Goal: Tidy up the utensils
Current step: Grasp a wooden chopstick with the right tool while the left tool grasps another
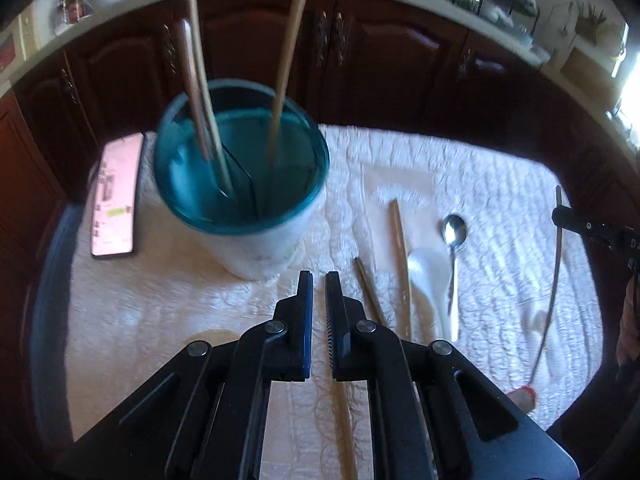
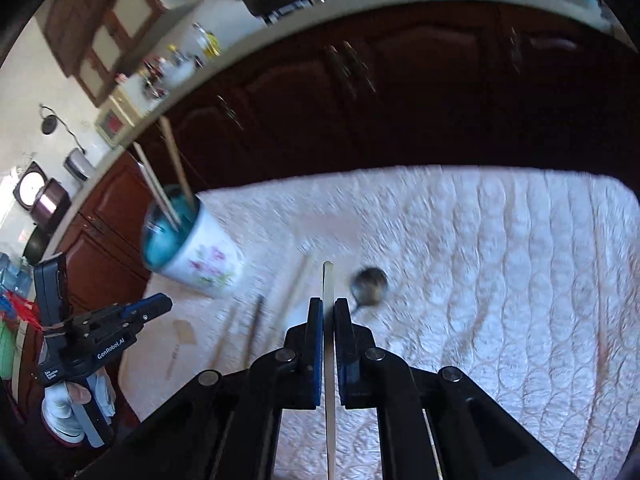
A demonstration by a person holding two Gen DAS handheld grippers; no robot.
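Observation:
A white flowered cup (image 1: pixel 264 248) with a teal inside stands on the white quilted table (image 1: pixel 480 184) and holds several chopsticks (image 1: pixel 286 80). My left gripper (image 1: pixel 319 280) is shut and empty, just in front of the cup. On the cloth to its right lie loose chopsticks (image 1: pixel 401 268), a white plastic spoon (image 1: pixel 430 284) and a metal spoon (image 1: pixel 454 236). My right gripper (image 2: pixel 328 304) is shut on a pale chopstick (image 2: pixel 329 360) held above the cloth, right of the cup (image 2: pixel 200 256). The metal spoon (image 2: pixel 370 280) lies just beyond it.
A pink phone (image 1: pixel 116 196) lies left of the cup. Dark wooden cabinets (image 1: pixel 400 60) and a cluttered counter stand behind the table. My left gripper (image 2: pixel 156 306) shows at the left of the right wrist view. The table's far edge is near the cup.

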